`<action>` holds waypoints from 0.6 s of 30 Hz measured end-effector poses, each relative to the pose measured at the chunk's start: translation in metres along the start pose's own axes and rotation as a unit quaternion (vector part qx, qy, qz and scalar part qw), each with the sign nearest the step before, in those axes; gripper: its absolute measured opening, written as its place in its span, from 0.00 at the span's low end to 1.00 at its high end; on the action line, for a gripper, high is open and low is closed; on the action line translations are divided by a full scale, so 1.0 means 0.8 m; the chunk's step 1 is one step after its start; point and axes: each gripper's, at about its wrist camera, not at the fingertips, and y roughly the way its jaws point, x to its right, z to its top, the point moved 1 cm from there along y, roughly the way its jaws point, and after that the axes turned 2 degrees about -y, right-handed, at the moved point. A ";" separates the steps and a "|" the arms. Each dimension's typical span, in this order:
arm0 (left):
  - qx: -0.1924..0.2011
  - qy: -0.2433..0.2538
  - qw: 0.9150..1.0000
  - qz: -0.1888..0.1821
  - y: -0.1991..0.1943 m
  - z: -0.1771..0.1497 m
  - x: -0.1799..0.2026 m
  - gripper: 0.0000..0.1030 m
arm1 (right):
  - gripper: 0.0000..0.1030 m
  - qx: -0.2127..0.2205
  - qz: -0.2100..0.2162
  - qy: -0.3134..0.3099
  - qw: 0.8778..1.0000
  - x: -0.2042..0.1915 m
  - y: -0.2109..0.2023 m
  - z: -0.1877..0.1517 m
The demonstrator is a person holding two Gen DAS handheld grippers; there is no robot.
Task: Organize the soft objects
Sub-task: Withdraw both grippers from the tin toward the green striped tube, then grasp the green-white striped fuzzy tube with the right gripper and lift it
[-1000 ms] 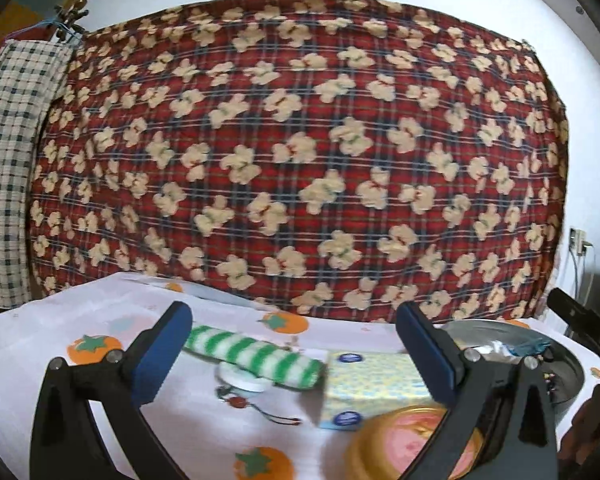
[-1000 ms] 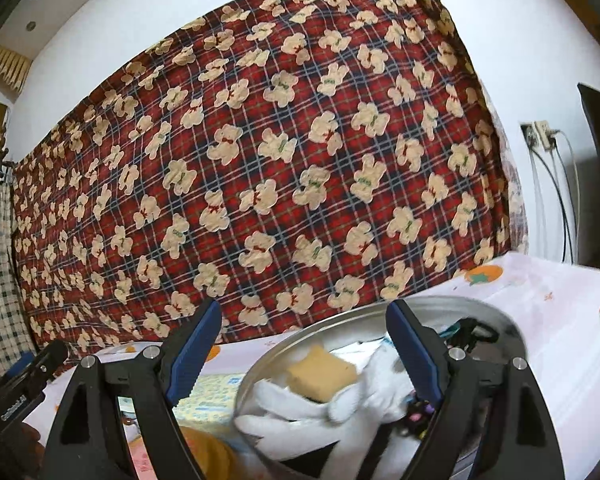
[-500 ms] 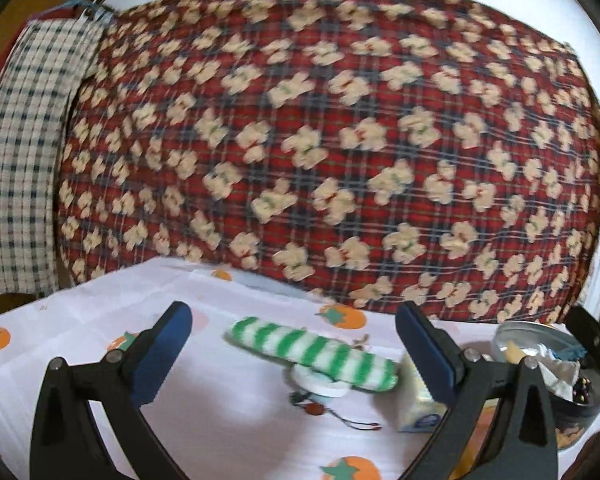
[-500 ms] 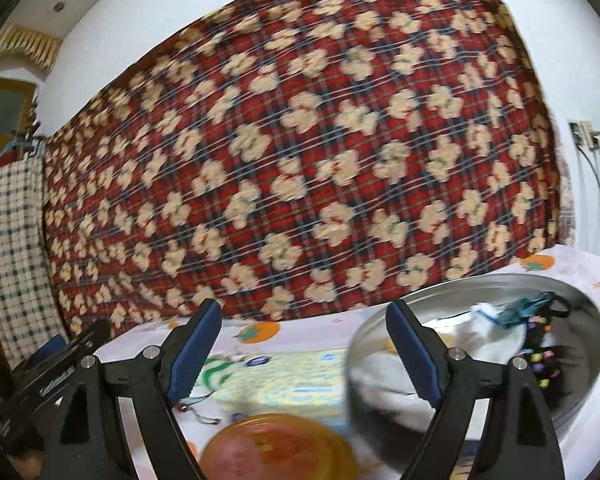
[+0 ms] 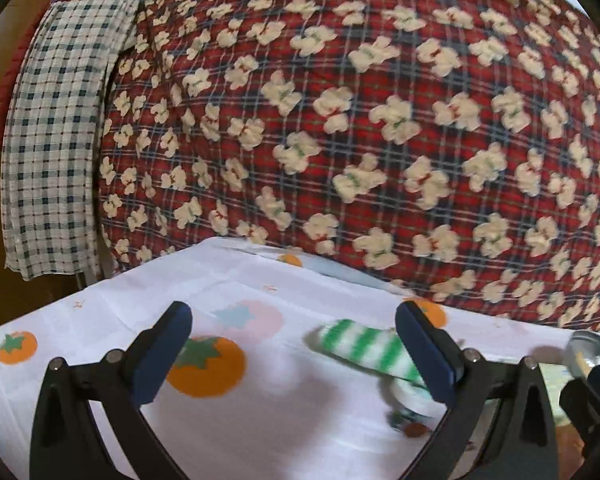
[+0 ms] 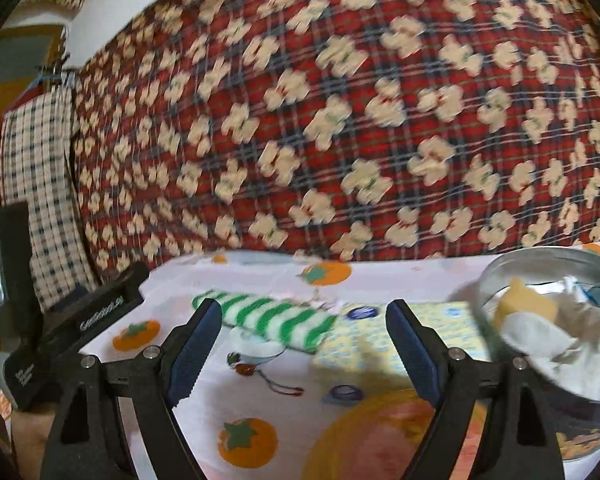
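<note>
A green-and-white striped rolled cloth (image 6: 268, 316) lies on the white tablecloth with orange fruit prints (image 6: 204, 280); in the left wrist view the same striped roll (image 5: 364, 346) sits just inside my right finger. A yellow patterned tissue pack (image 6: 376, 344) lies right of the roll. A round metal tin (image 6: 548, 392) at the right holds a yellow sponge (image 6: 528, 306) and white cloth (image 6: 560, 340). My right gripper (image 6: 304, 344) stands open above the table, nothing between its fingers. My left gripper (image 5: 294, 350) is open and empty too; its body (image 6: 76, 320) shows at the left of the right wrist view.
A red plaid blanket with cream bears (image 5: 360, 120) hangs behind the table. A checked cloth (image 5: 56, 140) hangs at the left. A small white dish with a beaded charm (image 6: 256, 350) lies by the roll. An orange round lid (image 6: 384, 436) sits near the front.
Both views have swung left: the tin has slid to the right edge, and the striped roll has moved rightward in each view. Both grippers stay open and empty.
</note>
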 end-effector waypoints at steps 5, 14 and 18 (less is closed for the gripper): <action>-0.027 -0.035 0.999 -0.002 0.030 0.008 -0.028 1.00 | 0.82 -0.032 0.013 -0.021 0.999 -0.035 0.035 0.001; -0.026 -0.046 0.997 0.063 0.057 0.024 -0.080 1.00 | 0.75 -0.134 0.000 -0.096 0.986 -0.112 0.133 0.000; -0.041 -0.086 0.991 0.090 0.063 0.025 -0.111 1.00 | 0.75 -0.163 -0.045 -0.145 0.975 -0.143 0.179 -0.003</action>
